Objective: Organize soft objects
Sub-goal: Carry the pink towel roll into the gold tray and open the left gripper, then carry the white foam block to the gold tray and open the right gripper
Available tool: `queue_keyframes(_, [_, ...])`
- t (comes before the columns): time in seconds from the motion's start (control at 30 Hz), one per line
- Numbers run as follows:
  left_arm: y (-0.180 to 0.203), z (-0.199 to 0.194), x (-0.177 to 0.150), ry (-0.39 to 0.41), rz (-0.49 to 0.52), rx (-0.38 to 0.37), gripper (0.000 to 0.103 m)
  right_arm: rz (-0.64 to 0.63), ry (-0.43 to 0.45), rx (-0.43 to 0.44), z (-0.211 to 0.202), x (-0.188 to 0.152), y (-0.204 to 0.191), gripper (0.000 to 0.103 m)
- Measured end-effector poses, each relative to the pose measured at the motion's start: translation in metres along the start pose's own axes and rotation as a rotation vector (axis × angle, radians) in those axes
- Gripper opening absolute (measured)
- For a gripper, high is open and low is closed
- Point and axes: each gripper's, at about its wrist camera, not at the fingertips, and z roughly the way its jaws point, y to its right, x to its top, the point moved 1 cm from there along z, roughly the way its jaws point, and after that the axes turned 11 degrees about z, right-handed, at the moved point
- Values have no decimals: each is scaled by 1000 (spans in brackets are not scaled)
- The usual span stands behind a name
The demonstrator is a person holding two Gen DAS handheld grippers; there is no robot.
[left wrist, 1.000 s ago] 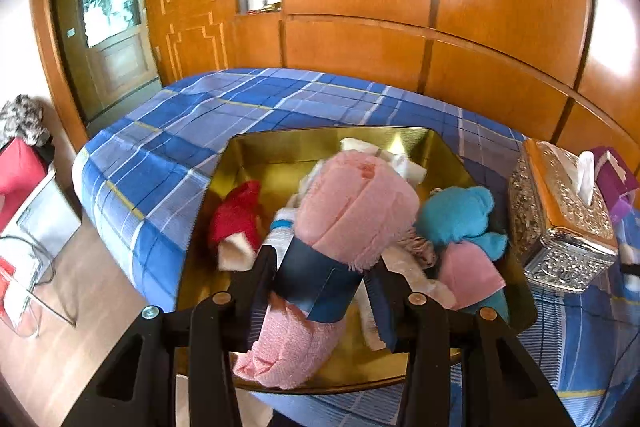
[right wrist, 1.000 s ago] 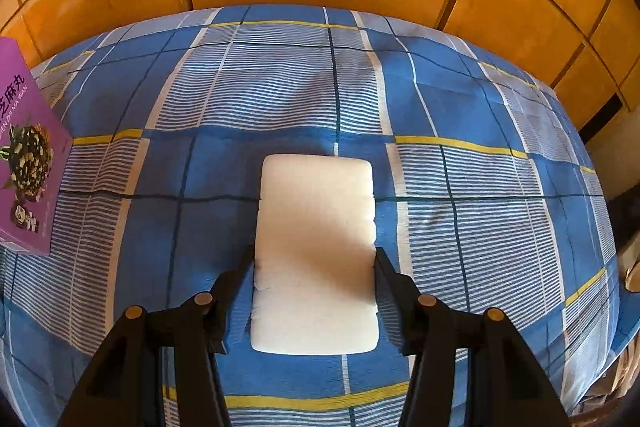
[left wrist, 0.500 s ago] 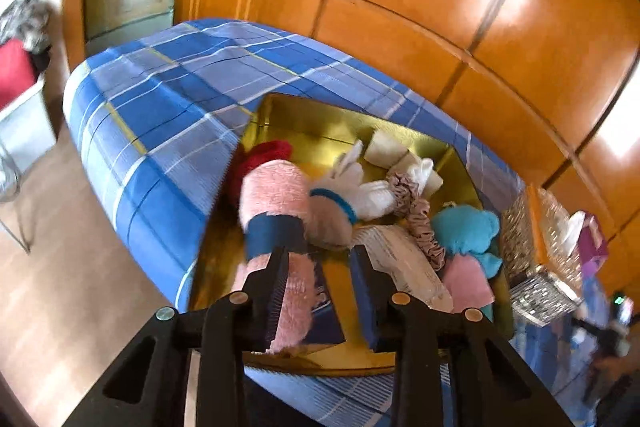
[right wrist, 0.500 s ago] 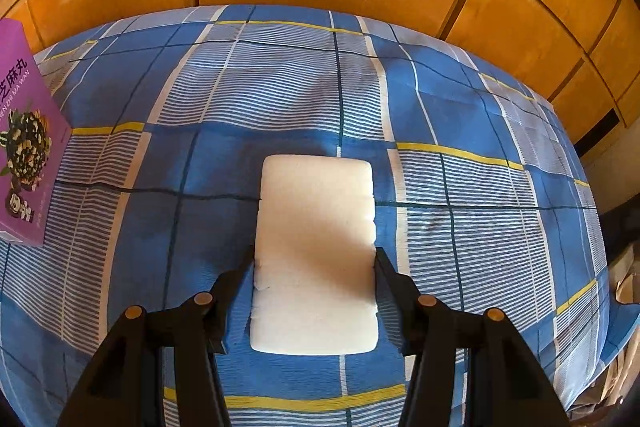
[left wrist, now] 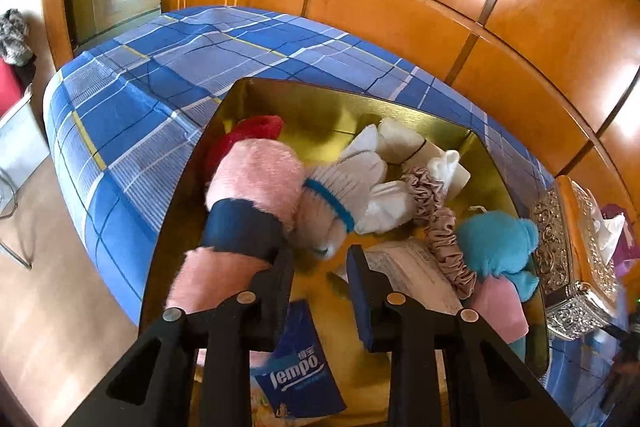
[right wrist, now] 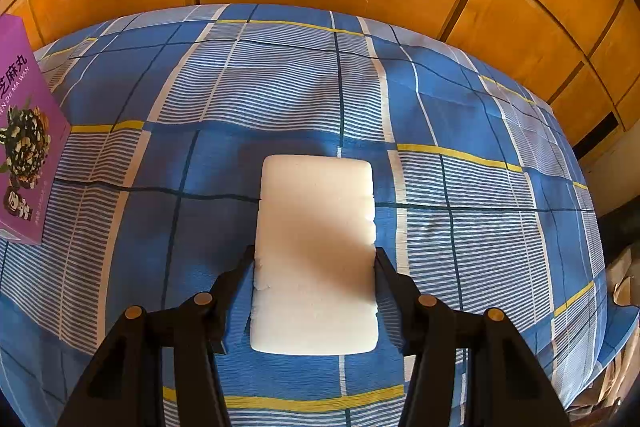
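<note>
In the left wrist view a gold tray (left wrist: 332, 111) on the blue plaid bed holds soft items. Among them are a pink rolled towel with a navy band (left wrist: 256, 183), a white glove (left wrist: 352, 179), a beige scrunchie (left wrist: 440, 223), a teal plush (left wrist: 492, 243) and a red plush (left wrist: 250, 133). My left gripper (left wrist: 319, 255) hovers over the tray's near part, its jaws closing with nothing between them. The pink roll lies just left of its left finger. In the right wrist view my right gripper (right wrist: 315, 255) is shut on a white foam block (right wrist: 316, 227) above the bedspread.
A blue Tempo tissue pack (left wrist: 300, 367) lies in the tray under the left gripper. A silver tissue box (left wrist: 572, 267) stands right of the tray. A purple carton (right wrist: 24, 147) sits on the bed at the left. Orange wood panels run behind the bed (right wrist: 240, 87).
The pink roll was between my left jaws; now it lies in the tray beside them, and the jaws have narrowed. The left gripper shifted over the tray. The right gripper and foam block have not moved.
</note>
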Motion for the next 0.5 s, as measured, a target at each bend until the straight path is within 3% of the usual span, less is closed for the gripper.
queue_keyframes(0.17, [16, -17, -7, 24, 86, 62, 39, 0, 0, 1, 0, 0, 0, 55])
queue_keyframes(0.27, [24, -28, -13, 43, 128, 103, 40, 2, 0, 0, 1, 0, 0, 55])
queue_keyframes(0.5, [49, -52, -20, 103, 216, 104, 46, 5, -1, 4, 1, 0, 1, 55])
